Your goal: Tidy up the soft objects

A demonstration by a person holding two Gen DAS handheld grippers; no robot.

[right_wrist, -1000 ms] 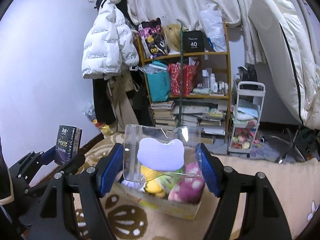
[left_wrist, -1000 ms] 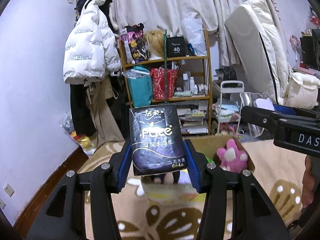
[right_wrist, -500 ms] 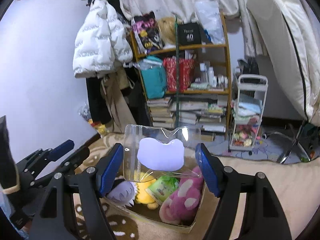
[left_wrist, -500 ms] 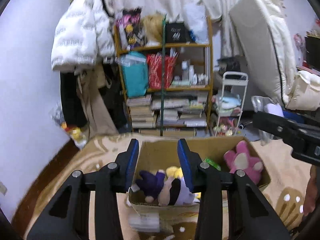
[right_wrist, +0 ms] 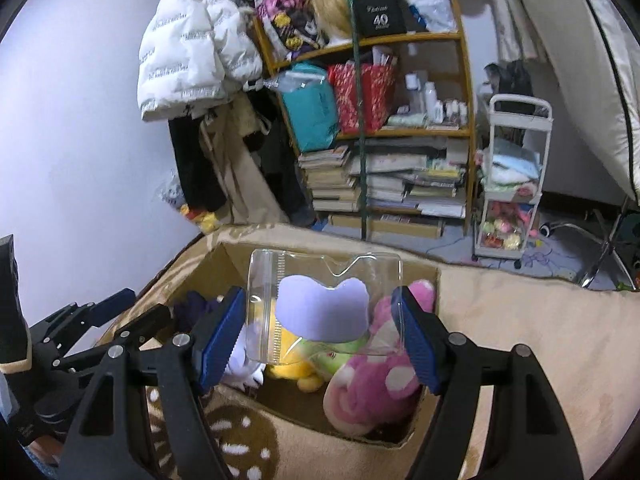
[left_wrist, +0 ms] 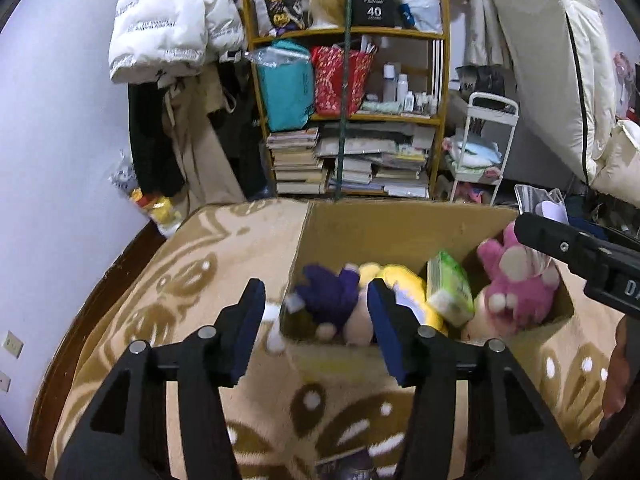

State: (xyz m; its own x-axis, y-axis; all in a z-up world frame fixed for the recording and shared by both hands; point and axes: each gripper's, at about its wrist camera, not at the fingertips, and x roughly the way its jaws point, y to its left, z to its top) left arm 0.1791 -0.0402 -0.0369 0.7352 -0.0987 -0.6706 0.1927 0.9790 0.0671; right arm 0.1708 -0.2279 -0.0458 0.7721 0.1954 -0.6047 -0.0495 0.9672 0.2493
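Toys fill the cardboard box (right_wrist: 420, 280) that sits on the tan blanket (left_wrist: 224, 248), just ahead of both tools. The right hand-held gripper (right_wrist: 320, 330) squeezes a clear zip bag (right_wrist: 324, 308) with a soft purple pad inside, and holds it right over the box. Under the bag lie a pink plush (right_wrist: 372, 376), a yellow plush (right_wrist: 288, 360) and a green tissue pack (left_wrist: 448, 288). The left hand-held gripper (left_wrist: 316, 330) is spread apart and holds nothing (its tips hang at the near left edge of the box, by a purple plush (left_wrist: 328, 296)). I think the bag is about to be dropped in. The bag is smooth and floppy, so it could slip early or bend. The box already looks full, so the bag might slide off the pink plush and land out on the blanket. The two tools are near each other and could bump.
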